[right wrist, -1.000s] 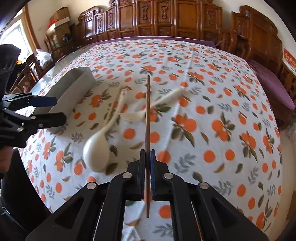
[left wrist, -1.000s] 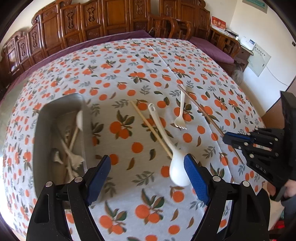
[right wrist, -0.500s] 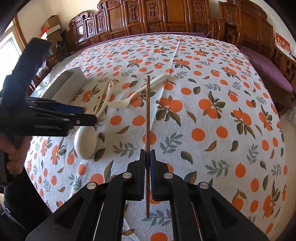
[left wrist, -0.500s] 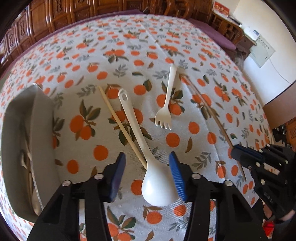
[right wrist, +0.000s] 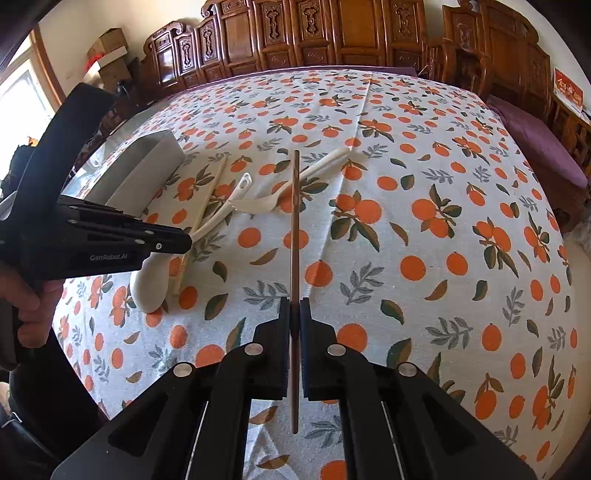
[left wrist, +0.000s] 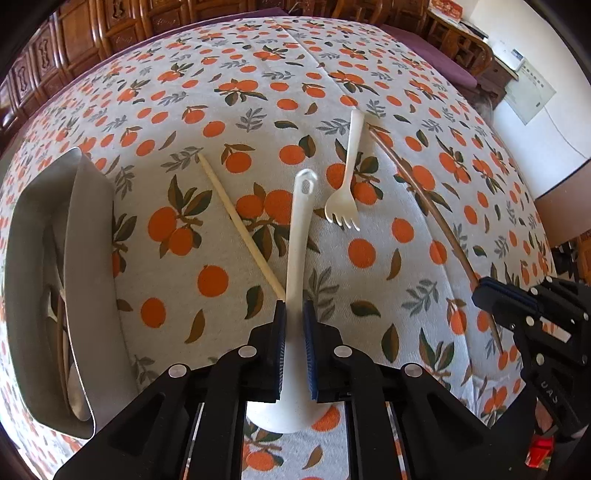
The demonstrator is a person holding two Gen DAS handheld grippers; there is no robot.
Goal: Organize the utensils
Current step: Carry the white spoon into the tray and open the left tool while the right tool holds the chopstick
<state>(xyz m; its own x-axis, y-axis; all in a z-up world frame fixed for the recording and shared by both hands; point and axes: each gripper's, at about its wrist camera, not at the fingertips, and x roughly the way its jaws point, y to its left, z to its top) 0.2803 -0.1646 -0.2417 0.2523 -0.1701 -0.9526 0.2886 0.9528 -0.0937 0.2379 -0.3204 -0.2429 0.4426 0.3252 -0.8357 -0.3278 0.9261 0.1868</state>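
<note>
My left gripper point(left wrist: 294, 314) is shut on the handle of a white spoon point(left wrist: 300, 236) that lies on the orange-print tablecloth; its bowl shows under the gripper. It also shows in the right wrist view point(right wrist: 186, 240), with the spoon point(right wrist: 151, 280) there. My right gripper point(right wrist: 294, 310) is shut on a brown chopstick point(right wrist: 294, 221) and holds it pointing away from me; it also shows in the left wrist view point(left wrist: 480, 291), with the chopstick point(left wrist: 424, 206). A pale chopstick point(left wrist: 240, 225) and a white fork point(left wrist: 345, 199) lie beside the spoon.
A grey metal tray point(left wrist: 92, 236) with several utensils inside stands at the left of the table, also in the right wrist view point(right wrist: 144, 166). Carved wooden chairs point(right wrist: 295, 33) line the far side. The table edge drops off at the right.
My left gripper has moved down onto the white spoon and closed from wide open to shut on its handle. The right gripper keeps hold of the brown chopstick, little moved.
</note>
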